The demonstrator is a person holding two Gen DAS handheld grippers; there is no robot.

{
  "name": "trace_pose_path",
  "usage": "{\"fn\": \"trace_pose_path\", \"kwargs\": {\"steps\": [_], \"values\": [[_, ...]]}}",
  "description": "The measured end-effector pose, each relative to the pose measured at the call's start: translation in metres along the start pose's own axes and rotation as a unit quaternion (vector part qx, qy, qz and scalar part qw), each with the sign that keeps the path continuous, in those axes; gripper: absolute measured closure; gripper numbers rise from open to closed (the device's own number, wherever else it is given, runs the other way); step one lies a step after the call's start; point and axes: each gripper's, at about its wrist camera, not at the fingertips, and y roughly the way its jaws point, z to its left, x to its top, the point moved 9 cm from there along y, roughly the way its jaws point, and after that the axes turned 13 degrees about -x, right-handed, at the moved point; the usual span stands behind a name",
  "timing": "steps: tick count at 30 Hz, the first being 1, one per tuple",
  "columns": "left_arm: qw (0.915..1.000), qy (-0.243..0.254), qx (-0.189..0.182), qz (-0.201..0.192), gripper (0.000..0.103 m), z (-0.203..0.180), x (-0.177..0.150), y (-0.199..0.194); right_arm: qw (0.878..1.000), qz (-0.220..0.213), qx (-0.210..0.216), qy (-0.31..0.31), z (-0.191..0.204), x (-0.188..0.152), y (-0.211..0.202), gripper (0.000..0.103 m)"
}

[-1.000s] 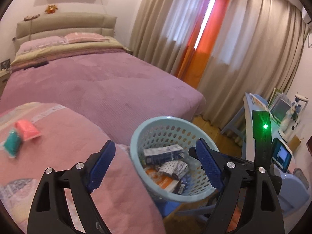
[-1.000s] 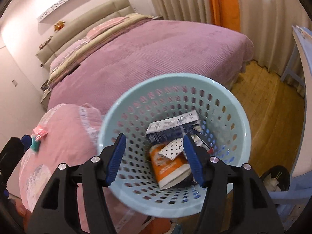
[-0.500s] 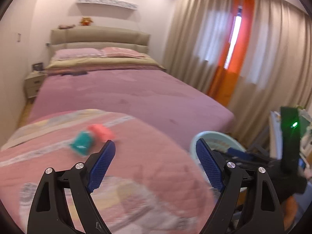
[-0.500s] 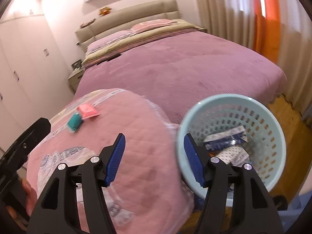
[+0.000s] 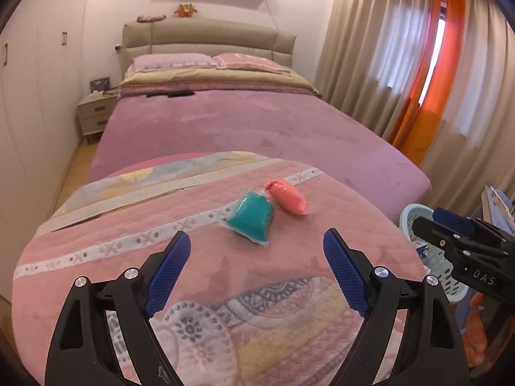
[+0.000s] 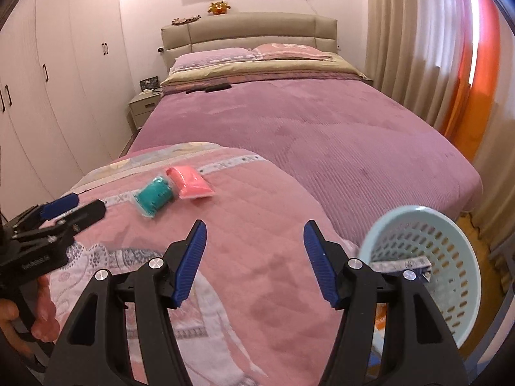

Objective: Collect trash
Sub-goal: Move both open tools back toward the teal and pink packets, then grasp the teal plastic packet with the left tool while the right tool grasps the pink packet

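Observation:
Two small sealed packets lie side by side on a pink quilted cover (image 5: 180,257): a teal packet (image 5: 252,218) (image 6: 154,195) and a pink packet (image 5: 289,197) (image 6: 190,182). My left gripper (image 5: 254,251) hovers just short of the teal packet, jaws wide apart and empty. Also open and empty, my right gripper (image 6: 254,243) hangs over the cover to the right of the packets. A light blue perforated basket (image 6: 444,257) (image 5: 408,222) with several wrappers inside stands at the cover's right edge. Each gripper shows in the other's view.
A large bed with a purple spread (image 5: 251,128) lies beyond the cover. Beige and orange curtains (image 5: 418,64) hang on the right, white wardrobes (image 6: 64,80) line the left, and a nightstand (image 5: 95,115) stands by the headboard.
Both views have swung left, from the basket to the pink cover. The two packets went from the left edge to just ahead of the left gripper. The basket slid to the right edge.

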Motion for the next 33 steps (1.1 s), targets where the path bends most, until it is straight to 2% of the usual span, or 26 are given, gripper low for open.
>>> {"fn": "trace_pose_path", "kwargs": {"steps": [7,9,12,16,19,25,27,30,33], "values": [[0.9997,-0.005,0.004,0.022,0.021,0.015,-0.002,0.029,1.000,-0.002,0.005,-0.013,0.016,0.014,0.016,0.044],[0.9996,-0.003,0.013,0.024,0.021,0.019,-0.002,0.036,1.000,-0.002,0.009,-0.012,0.018,0.016,0.020,0.044],[0.9986,0.010,0.047,0.021,0.021,0.023,0.002,0.043,1.000,0.003,0.013,-0.007,0.017,0.017,0.028,0.044],[0.9989,0.014,0.033,0.029,0.019,0.021,0.001,0.056,1.000,0.016,0.024,-0.001,0.019,0.015,0.039,0.044],[0.9979,0.027,0.042,0.041,0.019,0.018,-0.005,0.068,1.000,0.017,0.022,-0.013,0.024,0.016,0.045,0.044],[0.9987,-0.001,0.021,0.047,0.022,0.021,-0.001,0.085,0.999,0.019,0.021,-0.021,0.033,0.020,0.055,0.044],[0.9983,0.005,0.023,0.054,0.027,0.022,-0.001,0.089,0.999,0.020,0.020,-0.023,0.036,0.020,0.058,0.044],[0.9968,-0.006,0.021,0.077,0.050,0.024,-0.008,0.100,0.999,0.024,0.020,-0.026,0.038,0.021,0.063,0.044],[0.9972,-0.007,0.021,0.072,0.055,0.024,-0.008,0.098,0.999,0.027,0.020,-0.030,0.040,0.022,0.067,0.044]]}}
